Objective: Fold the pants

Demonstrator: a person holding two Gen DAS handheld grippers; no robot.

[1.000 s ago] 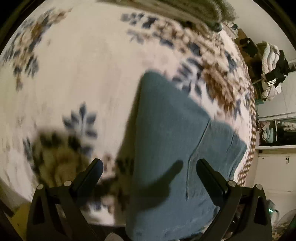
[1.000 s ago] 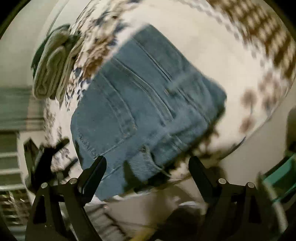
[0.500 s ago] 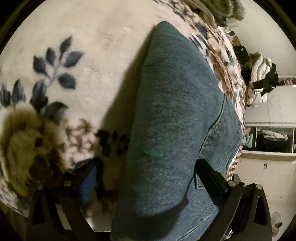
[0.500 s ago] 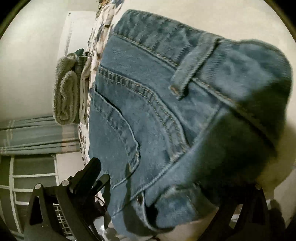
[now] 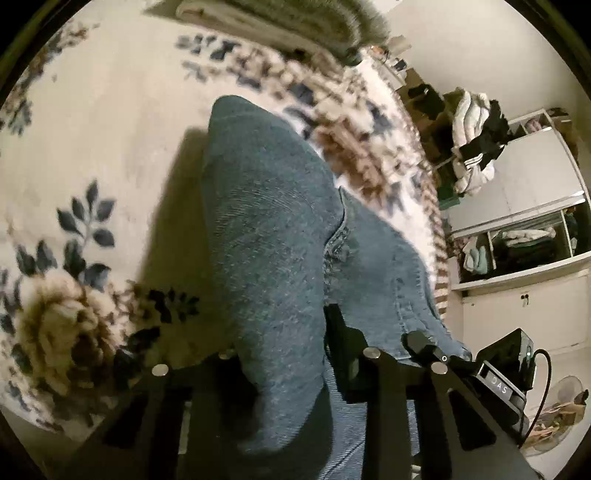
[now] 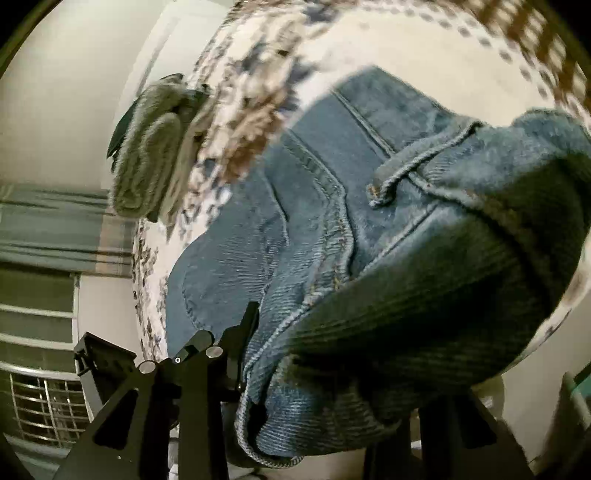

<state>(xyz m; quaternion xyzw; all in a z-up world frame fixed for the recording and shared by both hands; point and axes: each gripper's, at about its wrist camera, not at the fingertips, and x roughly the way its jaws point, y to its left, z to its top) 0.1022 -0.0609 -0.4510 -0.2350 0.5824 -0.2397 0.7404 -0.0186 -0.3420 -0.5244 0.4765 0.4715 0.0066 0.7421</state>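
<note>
A: Start at the left. What has the left gripper (image 5: 284, 354) got?

B: Denim. Its jaws are closing, and a thick fold of the jeans (image 5: 266, 236) bulges up between the fingers and fills the gap. The cloth runs away from it across the floral blanket (image 5: 110, 110), toward the far edge where a folded grey towel (image 5: 295, 22) lies.

A: And the jeans themselves?

B: Spread on the blanket, nearer its right edge than its left in that view, with the near end bunched up into both claws. Beyond the right edge there is a shelf unit with piled clothes (image 5: 476, 147).

A: Now the right gripper (image 6: 332, 369).

B: Also closing, on the waistband end: a belt loop (image 6: 413, 170) and the back seam sit just past the fingers, and a heavy roll of denim hangs over the right side, hiding that finger. The left finger (image 6: 240, 339) presses against the cloth.

A: What could go wrong from here?

B: Mostly uneven grips, I would judge. The left claw holds a plain fold, the right a thick multi-layer roll; if the right bites only the outer layers, the inner ones could sag out on lifting and the fold would come out crooked. The fuzzy blanket might also drag at the denim and pull it askew. And with both views blurred, I cannot tell how deep either bite goes.
</note>
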